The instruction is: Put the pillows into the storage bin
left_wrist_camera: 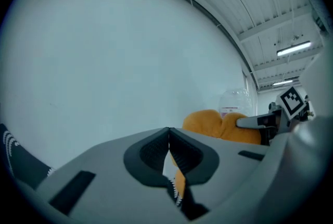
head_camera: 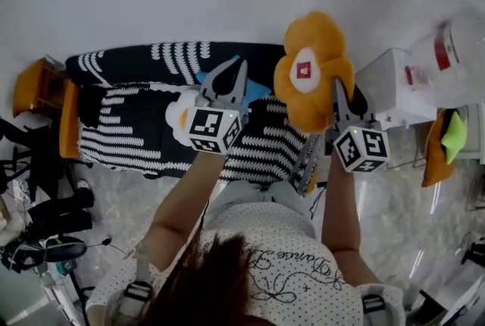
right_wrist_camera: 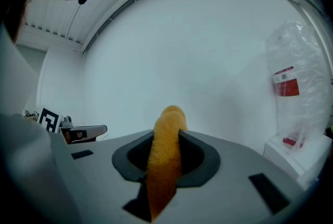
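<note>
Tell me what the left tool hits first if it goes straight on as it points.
The white wall: nothing else shows ahead of the left tool. The orange pillow hangs off to the side, out of line. Distance to the wall is unclear.

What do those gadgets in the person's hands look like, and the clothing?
The left gripper and right gripper are grey with dark ribbed pads; each carries a white cube of black square markers. The shirt is white, dotted, short-sleeved.
</note>
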A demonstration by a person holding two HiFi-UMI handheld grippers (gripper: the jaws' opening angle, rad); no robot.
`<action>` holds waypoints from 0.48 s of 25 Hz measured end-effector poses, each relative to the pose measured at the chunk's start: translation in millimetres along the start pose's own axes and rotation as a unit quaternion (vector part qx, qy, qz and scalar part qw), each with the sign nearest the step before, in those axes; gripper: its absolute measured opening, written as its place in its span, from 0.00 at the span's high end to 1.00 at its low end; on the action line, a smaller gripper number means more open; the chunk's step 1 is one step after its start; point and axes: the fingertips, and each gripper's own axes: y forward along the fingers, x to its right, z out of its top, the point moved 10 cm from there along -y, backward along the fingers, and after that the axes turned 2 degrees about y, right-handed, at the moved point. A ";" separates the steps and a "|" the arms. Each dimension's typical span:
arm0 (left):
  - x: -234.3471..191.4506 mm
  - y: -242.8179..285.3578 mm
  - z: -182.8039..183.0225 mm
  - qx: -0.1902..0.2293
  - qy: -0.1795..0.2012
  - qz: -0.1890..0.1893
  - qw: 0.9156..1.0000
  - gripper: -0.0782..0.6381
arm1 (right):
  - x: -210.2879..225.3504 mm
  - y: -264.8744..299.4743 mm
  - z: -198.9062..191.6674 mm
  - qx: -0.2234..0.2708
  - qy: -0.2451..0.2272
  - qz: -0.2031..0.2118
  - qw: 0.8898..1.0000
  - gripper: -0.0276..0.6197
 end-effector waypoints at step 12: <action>46.6 25.3 -5.7 0.006 -0.027 -0.130 0.991 0.88 | -1.0 -75.2 4.1 0.027 0.016 -0.113 0.993 0.81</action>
